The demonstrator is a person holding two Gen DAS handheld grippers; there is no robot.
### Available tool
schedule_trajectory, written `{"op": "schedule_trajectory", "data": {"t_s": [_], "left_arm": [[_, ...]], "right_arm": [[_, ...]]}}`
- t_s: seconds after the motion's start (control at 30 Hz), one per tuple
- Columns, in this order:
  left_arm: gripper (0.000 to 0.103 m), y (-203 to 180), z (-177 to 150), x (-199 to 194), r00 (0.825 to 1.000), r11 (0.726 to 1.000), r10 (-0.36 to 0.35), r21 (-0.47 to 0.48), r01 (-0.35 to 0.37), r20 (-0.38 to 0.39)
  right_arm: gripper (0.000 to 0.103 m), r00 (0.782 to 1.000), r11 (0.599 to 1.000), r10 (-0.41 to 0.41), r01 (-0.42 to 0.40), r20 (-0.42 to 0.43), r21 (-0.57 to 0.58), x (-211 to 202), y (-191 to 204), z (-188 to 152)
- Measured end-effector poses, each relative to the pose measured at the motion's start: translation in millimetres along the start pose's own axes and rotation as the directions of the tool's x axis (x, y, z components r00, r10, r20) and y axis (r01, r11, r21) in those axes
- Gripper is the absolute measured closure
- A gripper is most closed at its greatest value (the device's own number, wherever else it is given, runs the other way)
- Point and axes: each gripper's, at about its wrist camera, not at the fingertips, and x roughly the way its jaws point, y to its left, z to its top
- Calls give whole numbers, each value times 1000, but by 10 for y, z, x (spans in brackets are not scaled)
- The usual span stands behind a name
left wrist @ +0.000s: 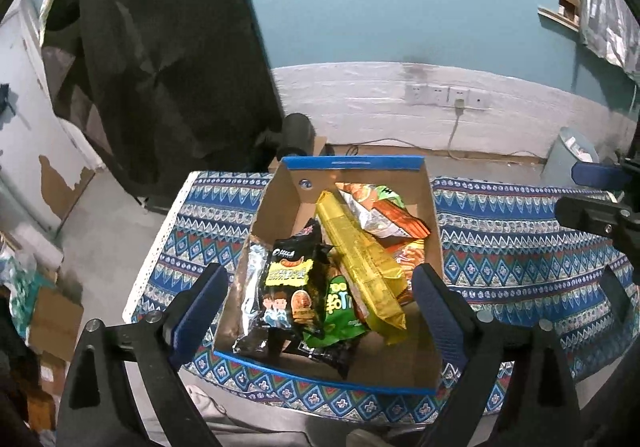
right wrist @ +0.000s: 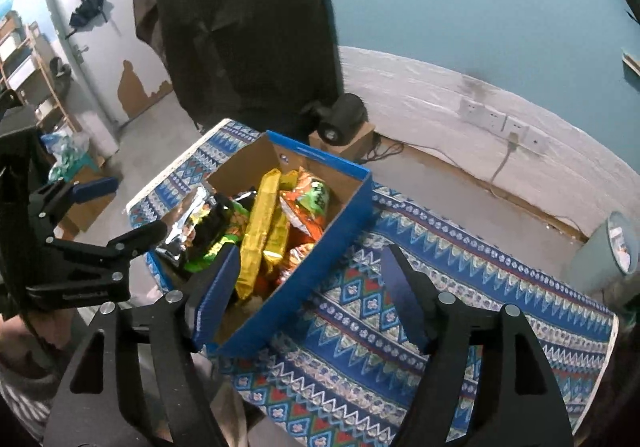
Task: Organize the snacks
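Here, both hand-held grippers, left [left wrist: 320,311] and right [right wrist: 308,299], gape unladen over one snack-filled box [left wrist: 434,231].

Dim indoor light, cool blue cast, both views. Strong fisheye bending with black vignette at all 4 corners. Mild glare on foil snack packs [left wrist: 360,267]. Soft shadows, slight blur toward edges; centre reasonably sharp.

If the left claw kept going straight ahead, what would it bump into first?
Probably the black snack bag piled in the cardboard box; the open left claw points right at it, though depth is hard to judge.
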Motion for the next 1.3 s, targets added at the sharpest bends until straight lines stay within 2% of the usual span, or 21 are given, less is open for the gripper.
{"op": "schedule_trajectory", "data": {"t_s": [0.33, 1.3], "left_arm": [[9, -181, 28, -9, 1000, 999, -17, 41, 17, 0], [8, -220, 54, -5, 999, 999, -36, 39, 36, -9]], "right_arm": [[29, 999, 999, -43, 43, -11, -27, 43, -80, -112], [29, 999, 999, -32, 32, -25, -20, 94, -139, -146]]}}
